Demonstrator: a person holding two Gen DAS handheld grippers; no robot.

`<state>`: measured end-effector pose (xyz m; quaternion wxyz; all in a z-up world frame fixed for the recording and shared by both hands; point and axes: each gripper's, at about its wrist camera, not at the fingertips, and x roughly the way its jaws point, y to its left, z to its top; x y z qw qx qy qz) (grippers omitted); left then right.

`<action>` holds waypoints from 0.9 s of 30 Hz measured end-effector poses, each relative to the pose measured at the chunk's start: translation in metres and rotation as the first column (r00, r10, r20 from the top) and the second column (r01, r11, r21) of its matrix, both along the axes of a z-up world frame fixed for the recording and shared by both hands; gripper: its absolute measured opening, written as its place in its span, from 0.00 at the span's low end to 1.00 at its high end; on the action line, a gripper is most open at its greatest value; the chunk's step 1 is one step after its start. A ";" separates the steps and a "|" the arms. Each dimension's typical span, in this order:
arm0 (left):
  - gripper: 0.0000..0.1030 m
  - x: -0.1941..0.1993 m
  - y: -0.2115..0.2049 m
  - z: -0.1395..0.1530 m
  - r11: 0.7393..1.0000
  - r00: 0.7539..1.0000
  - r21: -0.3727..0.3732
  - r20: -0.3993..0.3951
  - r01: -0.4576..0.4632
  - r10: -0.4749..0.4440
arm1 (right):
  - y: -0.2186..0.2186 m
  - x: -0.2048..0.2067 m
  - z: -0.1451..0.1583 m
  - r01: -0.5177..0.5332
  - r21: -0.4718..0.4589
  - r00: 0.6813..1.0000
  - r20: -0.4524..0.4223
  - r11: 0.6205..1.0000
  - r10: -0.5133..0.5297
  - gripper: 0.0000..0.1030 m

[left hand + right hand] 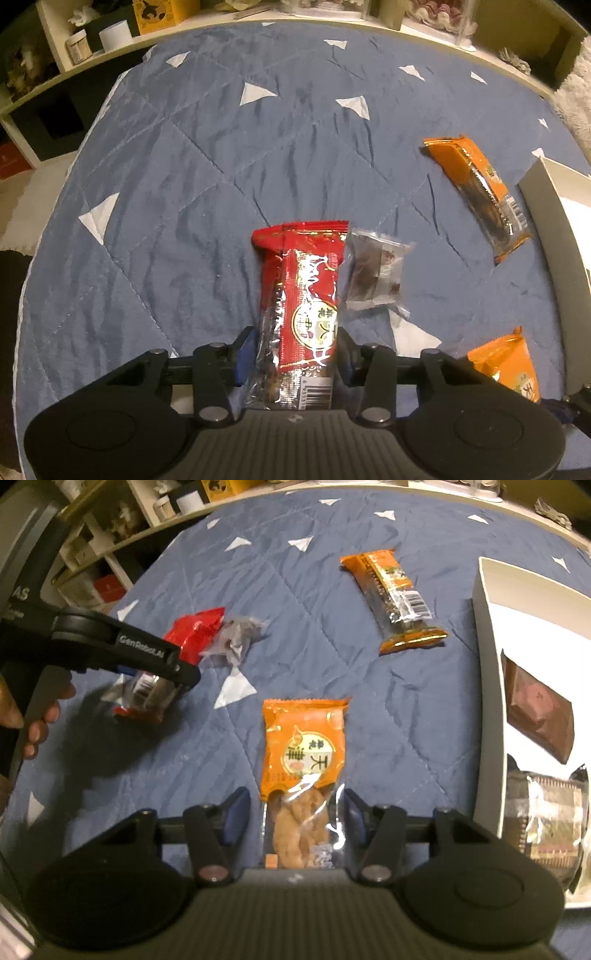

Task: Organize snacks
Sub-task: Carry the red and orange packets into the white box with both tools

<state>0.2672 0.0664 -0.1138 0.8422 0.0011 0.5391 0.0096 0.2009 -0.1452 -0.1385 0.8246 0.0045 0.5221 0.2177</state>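
My left gripper [295, 350] is shut on a red snack packet [301, 295], held lengthwise between its blue pads; it also shows in the right wrist view [195, 635]. A small clear packet with dark pieces [376, 273] lies just right of it. My right gripper [293, 812] straddles an orange snack packet [304, 746] with a small gap at each pad. A second orange packet with dark contents [395, 602] lies farther off on the blue quilt [332, 657].
A white box [487, 701] at the right holds a brown packet [539, 716] and a clear wrapped snack [546, 819]. Shelves with jars and boxes [110, 33] run along the far edge. The person's hand [33, 720] holds the left gripper.
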 end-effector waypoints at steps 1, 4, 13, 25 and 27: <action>0.42 -0.001 0.002 0.001 1.000 1.000 -0.009 0.004 -0.009 0.009 | 0.000 0.000 -0.001 -0.001 -0.003 1.000 -0.002 1.000 0.001 0.57; 0.41 -0.007 0.009 0.007 0.998 0.998 -0.035 0.023 -0.057 0.058 | -0.002 0.001 -0.002 -0.006 0.002 1.000 0.002 1.000 0.006 0.46; 0.40 -0.035 0.012 0.058 0.980 0.972 -0.169 0.189 -0.108 0.140 | -0.024 0.004 0.025 0.003 0.087 0.998 0.060 0.996 -0.008 0.38; 0.40 -0.037 -0.042 0.092 0.953 0.952 -0.299 0.275 -0.045 0.132 | -0.097 0.014 0.094 0.096 0.182 0.961 0.239 0.979 -0.138 0.39; 0.40 -0.033 -0.057 0.098 0.948 0.950 -0.316 0.286 -0.027 0.122 | -0.111 0.018 0.098 0.120 0.186 0.954 0.251 0.975 -0.165 0.39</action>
